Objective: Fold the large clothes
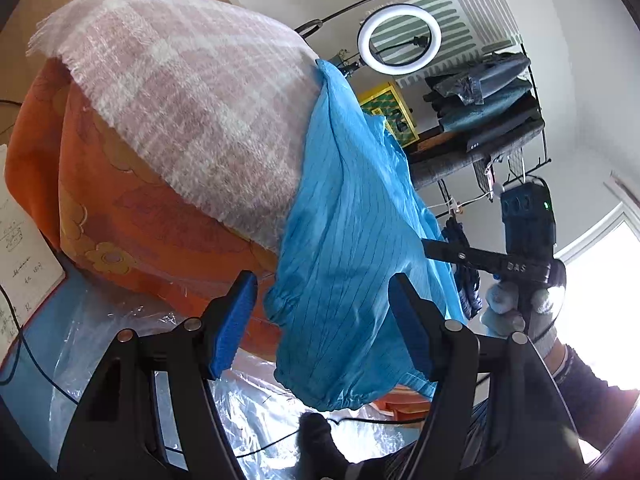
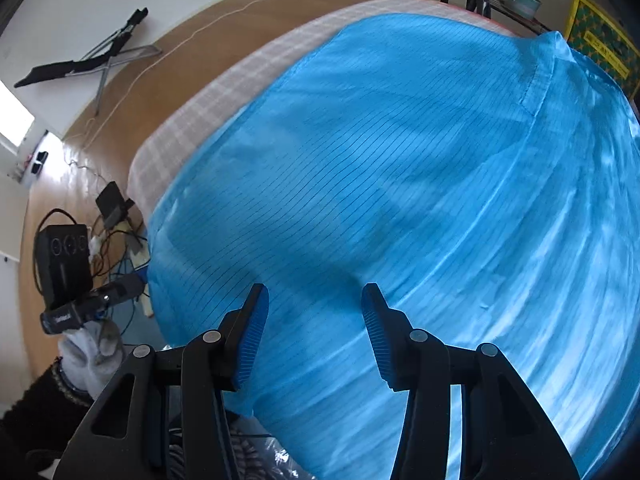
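Note:
A bright blue pinstriped garment (image 1: 352,208) hangs over the edge of a surface covered by a pink-and-white plaid blanket (image 1: 180,92) and an orange floral cloth (image 1: 100,200). Its gathered cuff dangles lowest. My left gripper (image 1: 322,320) is open, with the hanging cuff lying between and behind its blue pads, which do not press on it. In the right wrist view the garment (image 2: 400,160) spreads wide over the blanket (image 2: 200,112). My right gripper (image 2: 315,296) points down over it, open, with nothing pinched. A gloved hand (image 1: 508,308) holds the right tool.
A ring light (image 1: 400,40) and a shelf with folded clothes (image 1: 480,112) stand behind. A notebook (image 1: 24,248) and clear plastic sheeting (image 1: 260,408) lie below the edge. Cables (image 2: 116,240), a black box (image 2: 64,264) and a folded stand (image 2: 92,56) are on the wooden floor.

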`<action>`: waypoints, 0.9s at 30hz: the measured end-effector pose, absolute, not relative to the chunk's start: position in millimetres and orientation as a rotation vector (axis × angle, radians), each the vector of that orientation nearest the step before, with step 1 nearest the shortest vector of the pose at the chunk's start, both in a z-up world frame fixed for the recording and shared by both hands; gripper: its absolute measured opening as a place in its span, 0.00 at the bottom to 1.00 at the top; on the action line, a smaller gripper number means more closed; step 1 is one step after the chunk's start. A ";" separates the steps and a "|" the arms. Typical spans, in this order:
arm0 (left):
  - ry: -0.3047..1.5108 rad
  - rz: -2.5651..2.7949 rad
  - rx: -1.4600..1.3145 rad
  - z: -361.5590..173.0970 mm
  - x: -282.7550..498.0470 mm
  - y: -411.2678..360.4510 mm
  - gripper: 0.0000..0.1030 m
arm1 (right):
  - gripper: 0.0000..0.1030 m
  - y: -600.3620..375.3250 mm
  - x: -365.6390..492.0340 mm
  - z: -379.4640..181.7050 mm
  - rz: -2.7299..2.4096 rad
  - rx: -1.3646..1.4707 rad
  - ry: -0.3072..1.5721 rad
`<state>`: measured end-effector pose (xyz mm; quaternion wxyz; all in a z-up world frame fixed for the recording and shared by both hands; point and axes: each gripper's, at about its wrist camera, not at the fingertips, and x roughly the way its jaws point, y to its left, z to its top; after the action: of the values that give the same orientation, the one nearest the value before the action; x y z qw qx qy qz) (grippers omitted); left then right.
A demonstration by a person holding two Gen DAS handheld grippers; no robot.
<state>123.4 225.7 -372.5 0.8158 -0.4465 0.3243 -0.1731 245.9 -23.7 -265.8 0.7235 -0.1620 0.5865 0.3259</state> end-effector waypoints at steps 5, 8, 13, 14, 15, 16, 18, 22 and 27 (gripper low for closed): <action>0.698 -0.372 -0.910 -366.2 124.7 218.2 0.68 | 0.47 -5.9 236.6 -274.8 0.728 -0.420 1.241; 0.723 -0.334 -0.817 -357.9 124.8 210.1 0.30 | 0.47 5.6 236.7 -276.0 0.735 -0.407 1.226; 0.735 -0.264 -0.762 -346.5 122.6 214.8 0.11 | 0.45 15.4 238.7 -275.4 0.762 -0.415 1.213; 0.718 -0.235 -0.774 -344.1 119.8 221.3 0.11 | 0.45 17.3 239.1 -275.3 0.770 -0.410 1.217; 0.699 -0.220 -0.787 -343.0 117.1 227.0 0.11 | 0.45 15.7 239.4 -275.6 0.772 -0.408 1.218; 0.669 -0.221 -0.809 -340.5 113.7 233.2 0.14 | 0.45 17.1 239.2 -276.3 0.773 -0.409 1.217; 0.657 -0.227 -0.846 -342.3 109.3 243.1 0.52 | 0.45 20.6 238.2 -278.1 0.772 -0.420 1.213; 0.677 -0.252 -0.904 -357.6 108.5 245.4 0.84 | 0.45 20.3 239.7 -277.8 0.774 -0.421 1.216; 0.665 -0.317 -1.030 -385.1 118.0 247.8 0.84 | 0.43 17.0 243.1 -276.6 0.763 -0.390 1.230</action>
<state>118.0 247.8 -385.1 0.8061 -0.4815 0.3106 -0.1481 243.1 17.0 -276.6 0.7320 -0.1774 0.5589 0.3468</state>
